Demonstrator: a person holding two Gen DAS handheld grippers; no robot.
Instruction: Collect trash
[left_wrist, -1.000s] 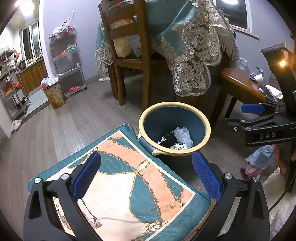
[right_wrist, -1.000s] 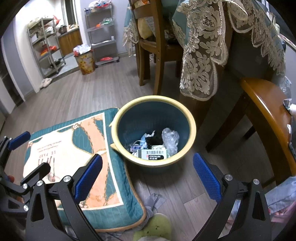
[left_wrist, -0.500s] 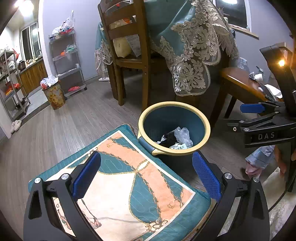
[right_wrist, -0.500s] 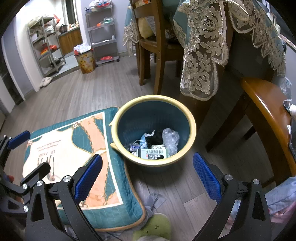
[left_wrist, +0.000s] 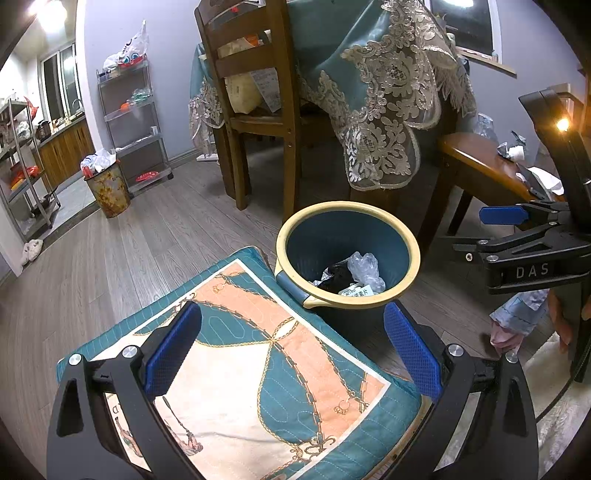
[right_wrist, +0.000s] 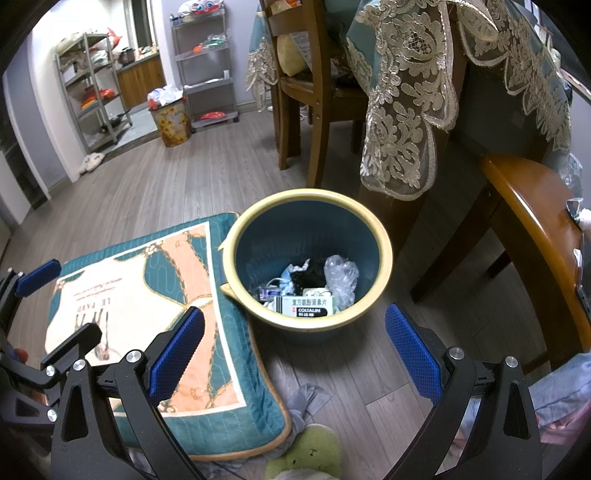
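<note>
Left gripper (left_wrist: 291, 347): your jaws stand wide apart and empty, hanging over the patterned cushion (left_wrist: 236, 369), just beside the bin.
Right gripper (right_wrist: 293, 343): also spread wide with nothing between the pads, hovering over bare floor in front of the bin.
Bin (right_wrist: 384, 266): blue pail with a cream rim, standing on the wooden floor, touching the cushion's edge and near the table leg. Already inside: a crumpled clear plastic bag (right_wrist: 341, 275), a medicine box (right_wrist: 304, 306) and some dark scraps.
Trash left out: a few scraps lie on the wooden side table (left_wrist: 480, 168) at your right: crumpled wrapper and paper (left_wrist: 511, 149), by the look of it.
How it should handle: light, soft, crushable. Film will probably be slippery and spring back (so pinch a bunched fold, not a flat face).
Where to take hold: close on the thickest crumple, from above.
Bin itself: stiff but likely light. Avoid knocking the rim when you drop things in.
</note>
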